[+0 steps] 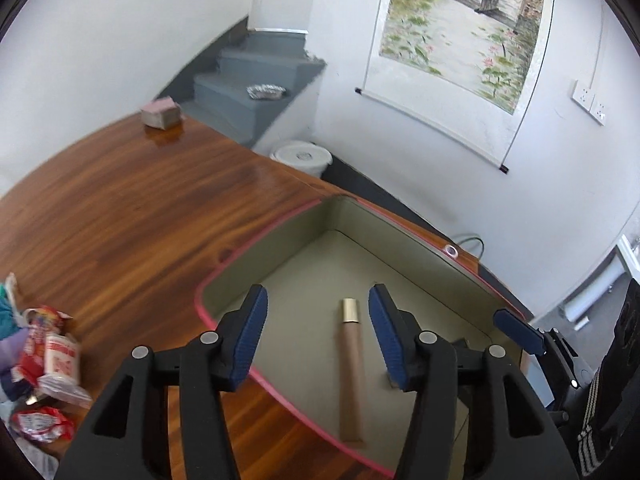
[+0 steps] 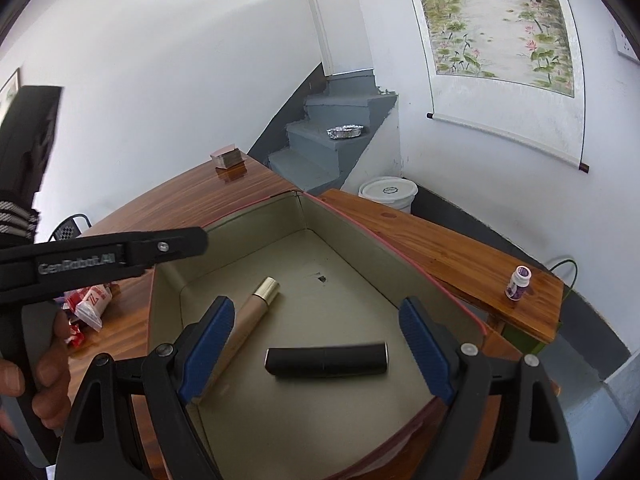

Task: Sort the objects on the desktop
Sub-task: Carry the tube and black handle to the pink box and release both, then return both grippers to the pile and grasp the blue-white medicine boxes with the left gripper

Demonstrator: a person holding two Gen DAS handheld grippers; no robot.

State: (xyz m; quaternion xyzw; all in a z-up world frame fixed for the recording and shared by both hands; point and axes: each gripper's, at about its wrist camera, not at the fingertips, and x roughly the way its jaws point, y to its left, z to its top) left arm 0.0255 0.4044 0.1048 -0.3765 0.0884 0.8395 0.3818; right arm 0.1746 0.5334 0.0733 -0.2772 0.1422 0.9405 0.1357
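A pink-rimmed box (image 1: 224, 270) with a grey-green inside stands on the wooden table; it also shows in the right wrist view (image 2: 168, 276). A beige tube with a gold cap (image 1: 351, 364) lies on its floor, also seen in the right wrist view (image 2: 248, 312). A black tube (image 2: 326, 360) lies beside it. My left gripper (image 1: 318, 334) is open and empty above the box, the beige tube between its fingers' lines. My right gripper (image 2: 316, 350) is open and empty above the black tube.
Several red-and-white snack packets (image 1: 52, 364) and cloth lie at the table's left. A small pink-grey block (image 1: 160, 112) sits at the far table corner. A small white bottle (image 2: 518, 282) stands on a side bench. A white bucket (image 2: 388, 192) and grey stairs are beyond.
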